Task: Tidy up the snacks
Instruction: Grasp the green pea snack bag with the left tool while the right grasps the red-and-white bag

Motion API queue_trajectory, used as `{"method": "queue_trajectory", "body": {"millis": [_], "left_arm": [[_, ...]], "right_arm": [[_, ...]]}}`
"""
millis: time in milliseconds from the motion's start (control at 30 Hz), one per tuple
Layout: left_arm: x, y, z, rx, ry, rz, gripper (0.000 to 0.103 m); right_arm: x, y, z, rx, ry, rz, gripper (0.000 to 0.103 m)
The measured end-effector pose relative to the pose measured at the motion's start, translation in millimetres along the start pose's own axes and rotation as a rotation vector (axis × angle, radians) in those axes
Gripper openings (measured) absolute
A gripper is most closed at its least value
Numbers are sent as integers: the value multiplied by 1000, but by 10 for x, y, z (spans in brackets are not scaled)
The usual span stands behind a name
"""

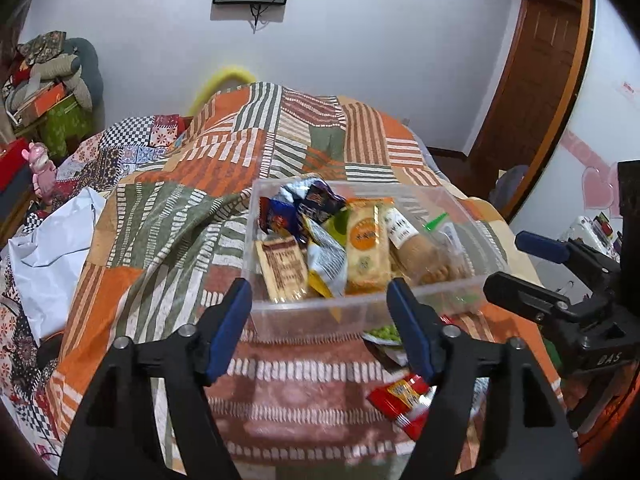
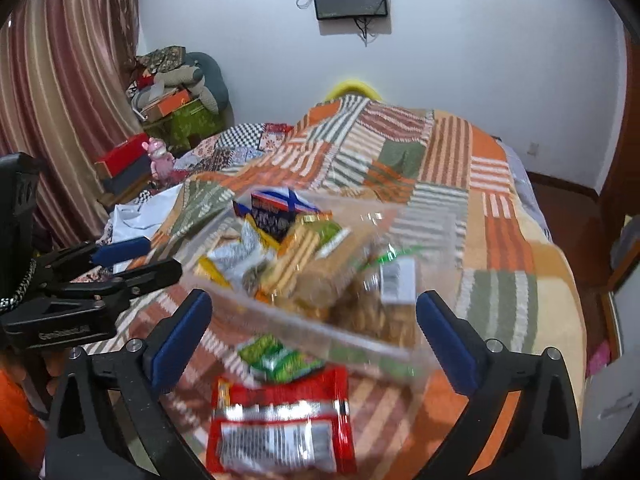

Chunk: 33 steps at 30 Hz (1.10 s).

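Both tongs hover over the patchwork bedspread [image 1: 168,216] with nothing in them. The left tongs [image 1: 318,300] are released, their blue pads standing either side of the near wall of the clear plastic bin [image 1: 360,312] without pressing on it, as far as I can tell. The right tongs [image 2: 314,312] gape wider still, and the bin sits just ahead of them, tilted in that blurred view, with no pad on it.

The bin is already well stocked. Just beyond the left tongs' tips lie a brown wafer packet [image 1: 282,268], a yellow cracker pack [image 1: 366,256] and a sleeve of round biscuits [image 1: 424,256], with dark blue wrappers [image 1: 316,200] at the far end.

2 snacks remain loose on the bedspread, both on the near side of the bin. A green pea packet [image 2: 280,358] lies against the bin's near wall, between the right tongs' fingers. A red packet [image 2: 280,420] lies closer in, almost under the right tongs; from the left tongs it shows beside the right-hand finger [image 1: 404,396].

My reading is that this is a pause between drops: 1 item seems to have just gone in, and the next pick is not yet begun. The right tongs look better placed for it. They would need to dip toward the red packet, straddle its crinkly foil across the narrow side, pinch firmly enough that it does not slip, then lift clear of the bin's wall before letting go.
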<state>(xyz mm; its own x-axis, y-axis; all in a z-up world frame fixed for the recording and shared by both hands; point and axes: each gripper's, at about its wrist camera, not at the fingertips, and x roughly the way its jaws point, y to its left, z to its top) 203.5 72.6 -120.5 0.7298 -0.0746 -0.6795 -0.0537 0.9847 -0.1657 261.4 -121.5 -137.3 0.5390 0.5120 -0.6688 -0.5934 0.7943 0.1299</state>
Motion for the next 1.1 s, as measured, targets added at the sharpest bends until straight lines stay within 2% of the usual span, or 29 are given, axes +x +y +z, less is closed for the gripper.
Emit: {"method": "queue_trajectory", "body": {"millis": [233,433,667,700,800,867,967,1100], "left_arm": [[-20,-114,-271,10,62,2,72],[37,-158,-436,-17,105,-17,73],[111,-179,-516,-28,131,-19,73],[115,-177,-528,-29,134,-18,73],[139,-160,-573,-37,148,-18,73],[158,-152,-597,-42,159,-18,73],[187,-154,-611,-46,173,-17,73],[214,-205,-596,-37,177,-16,73]], "right_arm": [[70,-88,-325,41,76,2,102],[379,-160,-633,112,220,46,102],[402,-29,-685,77,238,89,101],[410,-9,-686,67,239,94,99],[418,42,-695,39,229,97,80],[396,46,-698,47,211,113,63],[331,-22,-699,79,186,127,48],[205,-147,-730,130,159,147,39]]}}
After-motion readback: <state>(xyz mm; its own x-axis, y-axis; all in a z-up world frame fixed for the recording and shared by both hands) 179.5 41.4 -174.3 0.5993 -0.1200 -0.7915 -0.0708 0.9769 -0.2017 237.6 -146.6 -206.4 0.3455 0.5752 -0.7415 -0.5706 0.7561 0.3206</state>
